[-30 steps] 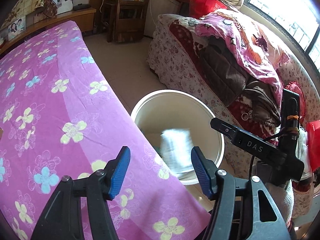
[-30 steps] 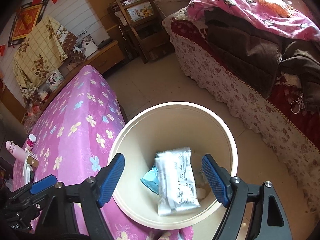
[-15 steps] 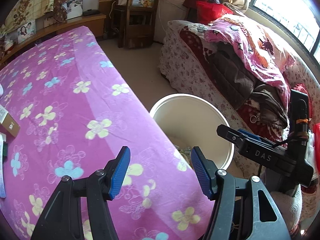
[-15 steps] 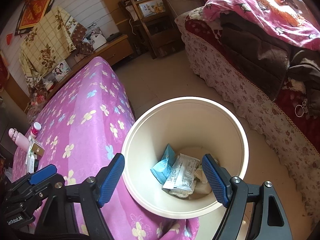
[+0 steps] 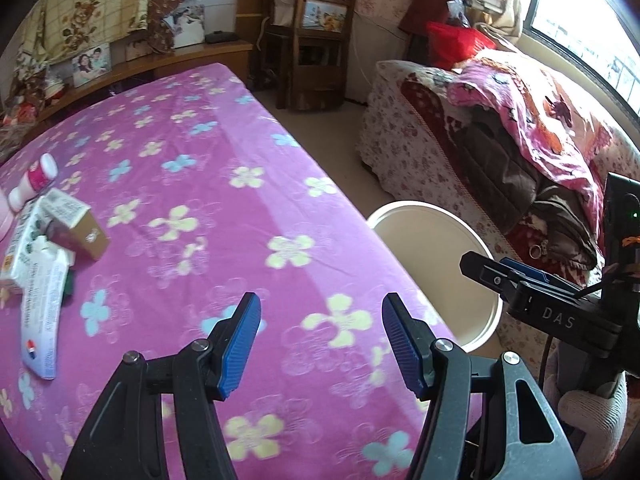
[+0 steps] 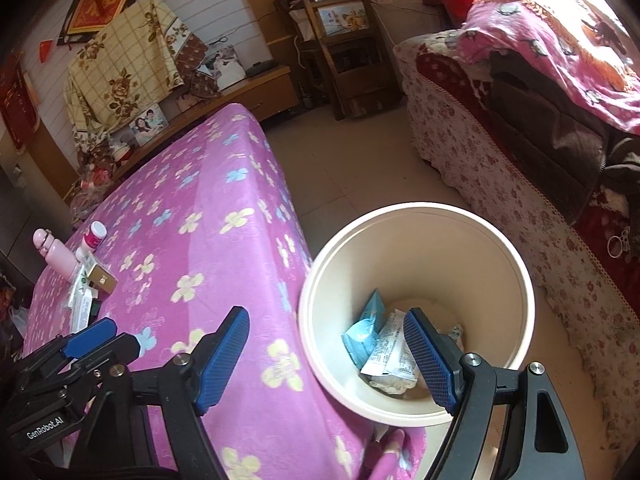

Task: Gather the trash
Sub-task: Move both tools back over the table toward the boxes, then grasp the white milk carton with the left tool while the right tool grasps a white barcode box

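So, both claws are empty. Left claw [image 5: 321, 342] has its blue pads apart w/ nothing between them, and it hangs over the pink flowered cloth of the table [image 5: 192, 208], not touching it. Right claw [image 6: 327, 354] stands wider open, also w/ nothing in it; one pad is over the table edge, the other over the mouth of the cream bin [image 6: 516, 344].

Both point down at a slant. In the left wrist view the right claw body shows at the right side, beside the bin [image 5: 486, 280]; in the right wrist view the left claw body shows at the lower left, above the cloth.

Trash already in the bin: a light blue packet [image 6: 366, 330] and a white printed wrapper [image 6: 390, 354] lie on the bottom, touching each other. More small bits are under them, can't tell what.

Still on the table, at its far left part, well apart from both claws: white boxes [image 5: 28, 248], a brown-and-white carton [image 5: 74, 224], a long white tube [image 5: 42, 320], a small pink-and-white bottle [image 5: 34, 180]. A pink flask [image 6: 56, 254] shows only in the right wrist view.

Bin stands on the floor just beside the table's edge, the cloth hanging against its side. Between bin and the flowered sofa [image 6: 480, 168] there is a strip of bare tile floor [image 6: 360, 168]. Most of the cloth in front of the left claw is free
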### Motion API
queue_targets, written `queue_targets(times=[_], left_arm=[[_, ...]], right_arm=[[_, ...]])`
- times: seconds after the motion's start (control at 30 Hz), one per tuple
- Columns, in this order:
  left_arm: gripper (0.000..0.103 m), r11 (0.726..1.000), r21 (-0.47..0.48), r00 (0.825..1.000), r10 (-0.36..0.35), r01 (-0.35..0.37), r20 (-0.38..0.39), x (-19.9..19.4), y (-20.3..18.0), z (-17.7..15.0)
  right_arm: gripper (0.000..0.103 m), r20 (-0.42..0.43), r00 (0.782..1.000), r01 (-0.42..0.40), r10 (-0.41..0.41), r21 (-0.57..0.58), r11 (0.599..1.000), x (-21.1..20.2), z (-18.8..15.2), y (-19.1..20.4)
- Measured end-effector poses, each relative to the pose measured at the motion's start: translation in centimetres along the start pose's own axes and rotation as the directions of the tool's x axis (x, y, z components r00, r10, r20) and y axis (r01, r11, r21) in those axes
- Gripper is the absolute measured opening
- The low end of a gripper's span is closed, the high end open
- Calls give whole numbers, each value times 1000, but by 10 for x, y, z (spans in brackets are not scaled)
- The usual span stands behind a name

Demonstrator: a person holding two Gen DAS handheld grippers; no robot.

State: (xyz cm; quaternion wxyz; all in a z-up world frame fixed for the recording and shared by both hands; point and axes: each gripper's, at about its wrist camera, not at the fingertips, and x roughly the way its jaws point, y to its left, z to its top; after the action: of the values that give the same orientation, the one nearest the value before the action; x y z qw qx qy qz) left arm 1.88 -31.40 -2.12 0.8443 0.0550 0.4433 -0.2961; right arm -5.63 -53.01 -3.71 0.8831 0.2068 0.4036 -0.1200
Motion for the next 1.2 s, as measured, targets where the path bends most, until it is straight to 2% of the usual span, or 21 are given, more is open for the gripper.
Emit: queue_targets(times=[0.43, 0.73, 1.0, 1.2], left_arm=[[64, 993, -74, 994, 95, -91, 56, -36, 61, -11], [64, 980, -141, 987, 151, -141, 62, -55, 108, -22], [64, 958, -220, 978, 200, -184, 55, -75, 166, -36], [64, 931, -288, 969, 245, -226, 32, -84, 215, -43]], right_arm=[[82, -23, 997, -74, 72, -109, 991, 10, -6, 82], [82, -52, 992, -123, 116, -182, 976, 19, -12, 135], [82, -97, 982, -183, 164, -237, 954, 31, -20, 181], [82, -152, 967, -239, 205, -260, 936, 46, -28, 211]])
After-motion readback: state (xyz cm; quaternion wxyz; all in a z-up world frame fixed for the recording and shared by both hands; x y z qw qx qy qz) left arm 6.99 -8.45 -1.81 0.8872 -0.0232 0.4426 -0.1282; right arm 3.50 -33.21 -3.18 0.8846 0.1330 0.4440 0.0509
